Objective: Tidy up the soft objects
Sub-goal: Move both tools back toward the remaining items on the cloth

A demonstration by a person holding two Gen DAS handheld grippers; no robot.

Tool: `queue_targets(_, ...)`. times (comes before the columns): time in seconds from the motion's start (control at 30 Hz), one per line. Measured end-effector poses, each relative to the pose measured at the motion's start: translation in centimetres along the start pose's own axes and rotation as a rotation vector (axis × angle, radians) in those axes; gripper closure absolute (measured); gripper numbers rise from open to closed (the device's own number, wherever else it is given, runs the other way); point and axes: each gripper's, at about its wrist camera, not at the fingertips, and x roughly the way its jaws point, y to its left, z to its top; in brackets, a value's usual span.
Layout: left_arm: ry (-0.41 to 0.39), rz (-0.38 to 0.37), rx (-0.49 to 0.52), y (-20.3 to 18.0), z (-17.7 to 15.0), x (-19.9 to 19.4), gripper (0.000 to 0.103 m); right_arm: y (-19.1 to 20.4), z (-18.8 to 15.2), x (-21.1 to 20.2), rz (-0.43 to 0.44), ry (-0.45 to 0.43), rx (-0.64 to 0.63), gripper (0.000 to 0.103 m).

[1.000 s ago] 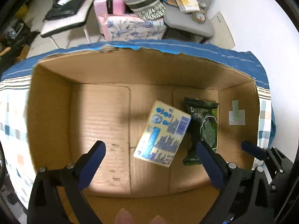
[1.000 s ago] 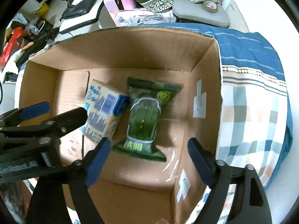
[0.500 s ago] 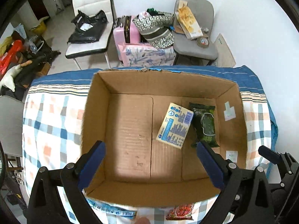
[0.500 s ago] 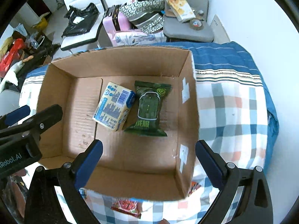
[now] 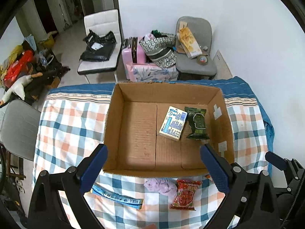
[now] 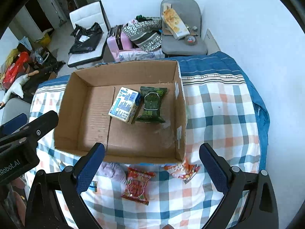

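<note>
**Two packs boxed, more waiting on the checked cloth**

A brown cardboard box (image 5: 114, 126) sits open on a checked cloth (image 5: 66, 126) in blue, orange and white. Inside, toward its right half, lie a white-and-blue tissue pack (image 5: 173, 123) and a dark green snack bag (image 5: 197, 123) with crimped ends, side by side and touching. Both lie flat, long axes running from the near wall toward the far wall, the tissue pack slightly turned.

In front of the box's near wall rest a crumpled lilac cloth (image 5: 160, 186), a red snack packet (image 5: 184, 194) lying lengthwise toward the box, and a long blue sachet (image 5: 118, 197) lying across the cloth. The right wrist view adds a red-and-white wrapper (image 6: 183, 168) at the box's near right corner.

The left gripper (image 5: 154, 169) hangs with jaws wide apart, empty, above the near wall; the lilac cloth and red packet lie between and below its fingers. The right gripper (image 6: 152, 168) is likewise spread and empty, the red packet between its fingers.
</note>
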Motion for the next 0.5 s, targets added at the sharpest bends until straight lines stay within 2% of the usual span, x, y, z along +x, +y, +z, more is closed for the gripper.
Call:
queue_targets(0.1,-0.012,-0.004,-0.007,0.5,-1.0,-1.5,0.003,-0.2,-2.9,-5.4,0.012,-0.025,0.004,0.002)
queue_targets(0.27,0.032,-0.014,-0.059,2.4,-3.5,-1.8,0.003,-1.3,-6.8,-9.3,0.048,-0.022,0.027,0.002)
queue_targets(0.37,0.107,-0.018,-0.135,4.5,-6.4,0.0,0.003,-1.9,-9.1,-8.4,0.074,0.035,0.045,0.002)
queue_targets(0.5,0.251,-0.015,-0.241,7.5,-10.4,4.2,0.003,-2.4,-12.2,-3.7,0.104,0.158,0.080,0.002)
